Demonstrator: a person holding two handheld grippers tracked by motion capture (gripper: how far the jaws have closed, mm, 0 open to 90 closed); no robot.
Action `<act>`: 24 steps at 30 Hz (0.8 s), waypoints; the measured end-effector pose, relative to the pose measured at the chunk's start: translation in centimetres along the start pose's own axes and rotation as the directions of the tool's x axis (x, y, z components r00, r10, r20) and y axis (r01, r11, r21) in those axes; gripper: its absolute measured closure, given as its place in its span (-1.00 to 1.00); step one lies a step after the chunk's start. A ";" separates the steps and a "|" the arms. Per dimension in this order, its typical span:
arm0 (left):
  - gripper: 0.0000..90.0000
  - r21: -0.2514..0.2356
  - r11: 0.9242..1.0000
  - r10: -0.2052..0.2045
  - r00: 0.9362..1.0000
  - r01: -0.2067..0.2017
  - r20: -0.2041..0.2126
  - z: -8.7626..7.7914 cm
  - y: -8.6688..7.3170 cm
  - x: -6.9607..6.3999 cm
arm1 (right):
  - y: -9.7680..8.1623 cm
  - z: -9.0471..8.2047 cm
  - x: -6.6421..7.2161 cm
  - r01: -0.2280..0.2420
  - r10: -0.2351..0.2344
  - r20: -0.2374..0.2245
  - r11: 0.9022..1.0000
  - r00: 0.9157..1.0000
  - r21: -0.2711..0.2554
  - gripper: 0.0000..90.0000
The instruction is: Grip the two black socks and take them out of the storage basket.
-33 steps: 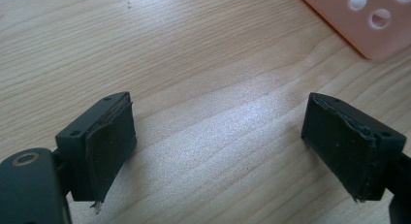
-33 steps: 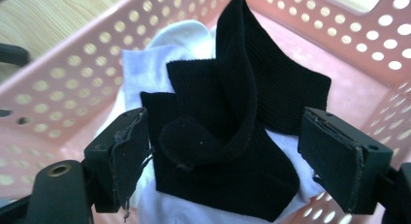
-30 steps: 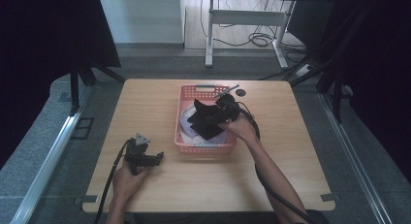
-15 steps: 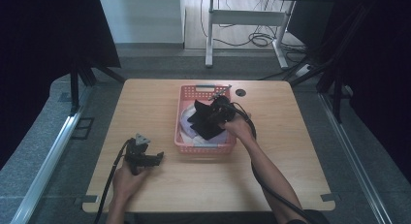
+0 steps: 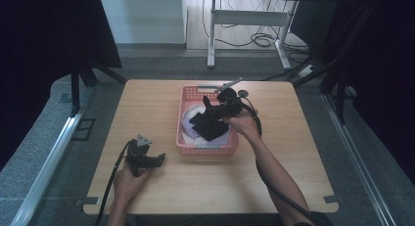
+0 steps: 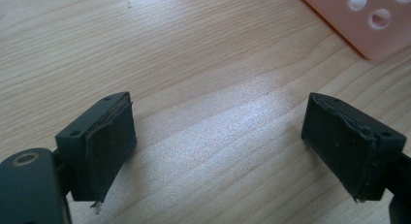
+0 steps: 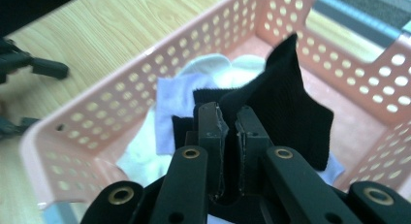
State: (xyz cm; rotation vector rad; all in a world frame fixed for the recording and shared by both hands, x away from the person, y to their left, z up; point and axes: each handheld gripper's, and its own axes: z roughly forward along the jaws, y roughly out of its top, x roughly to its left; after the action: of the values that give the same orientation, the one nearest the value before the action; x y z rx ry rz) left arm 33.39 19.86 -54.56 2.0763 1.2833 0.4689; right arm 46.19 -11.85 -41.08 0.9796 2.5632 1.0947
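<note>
My right claw (image 7: 227, 124), having just closed, is clamped on the black cloth (image 7: 286, 107) and holds it above the white laundry (image 7: 213, 71) in the pink basket (image 5: 183, 145), seemingly to draw it out, while my left claw (image 6: 218, 141) rests apart on the worktop (image 5: 147, 103).

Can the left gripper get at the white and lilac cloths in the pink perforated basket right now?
Probably yes: the left gripper is open and empty beside the pink perforated basket, but the right gripper holds a black sock above the cloths.
</note>
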 end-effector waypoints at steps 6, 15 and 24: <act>-0.74 -0.005 1.000 -0.003 1.000 0.003 0.000 0.0 0.0 0.0 | 0.8 -1.7 0.4 0.006 -0.006 0.000 0.999 1.000 -0.053 0.86; -0.74 -0.004 1.000 -0.002 1.000 0.002 -0.002 0.0 0.0 0.0 | 1.8 -4.2 0.5 0.018 -0.020 -0.010 0.992 1.000 -0.123 0.86; -0.74 -0.004 1.000 -0.002 1.000 0.002 -0.001 0.0 0.0 0.0 | 2.7 -6.8 1.2 0.043 -0.044 -0.001 0.985 0.999 -0.166 0.86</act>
State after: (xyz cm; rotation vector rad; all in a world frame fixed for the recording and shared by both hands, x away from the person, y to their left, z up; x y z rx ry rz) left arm 33.41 19.84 -54.58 2.0717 1.2843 0.4712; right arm 43.81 -13.62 -34.29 0.8778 2.4369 1.2758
